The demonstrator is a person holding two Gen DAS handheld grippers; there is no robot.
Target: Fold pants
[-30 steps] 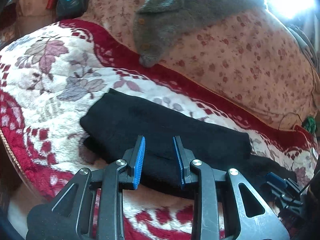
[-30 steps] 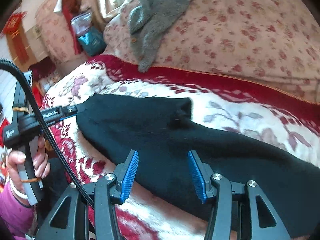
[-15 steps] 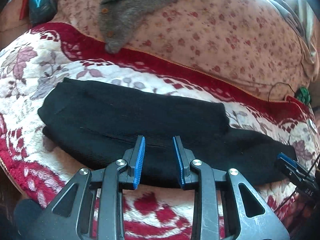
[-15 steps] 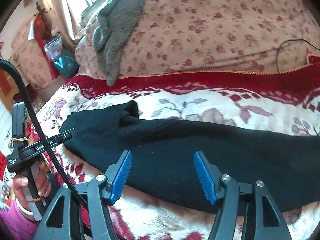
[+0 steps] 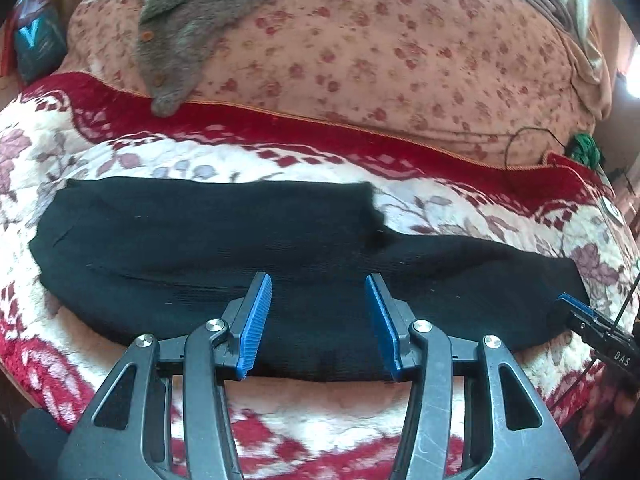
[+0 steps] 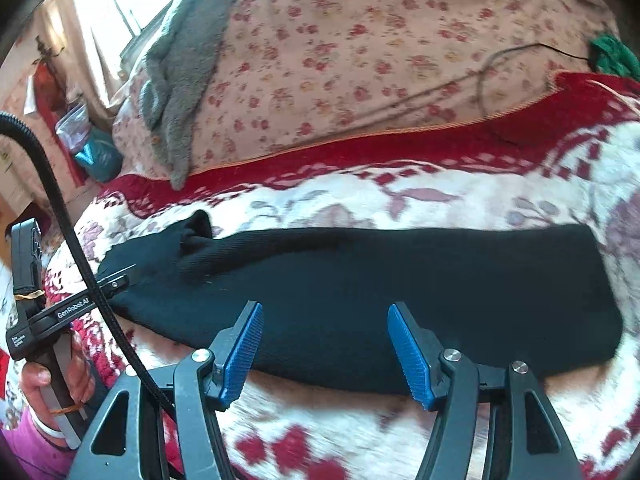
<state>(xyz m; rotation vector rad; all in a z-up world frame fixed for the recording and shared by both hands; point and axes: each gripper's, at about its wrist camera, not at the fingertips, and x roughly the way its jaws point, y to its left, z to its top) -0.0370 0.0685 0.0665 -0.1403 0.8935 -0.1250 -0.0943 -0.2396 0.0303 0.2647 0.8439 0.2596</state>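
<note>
Both grippers have slid sideways along the black pants (image 5: 248, 264), which now lie stretched in a long band across the flowered blanket (image 5: 360, 412). On the left gripper (image 5: 318, 320) the jaws are opening, nothing pinched between them; the right gripper (image 6: 324, 354) stands with jaws apart over the near hem, also empty. That spacing suits grabbing both ends for a fold. Beyond the far edge, bare blanket leaves room before the pink quilt (image 5: 400, 48).

Matte black plastic two-finger left gripper (image 5: 318, 324) and right gripper (image 6: 326, 354) are wearing ribbed blue pads, silver screws, white "GenRobot.AI" lettering; a ribbed black cable (image 6: 60, 216) is trailing by a magenta sleeve (image 6: 28, 446).
</note>
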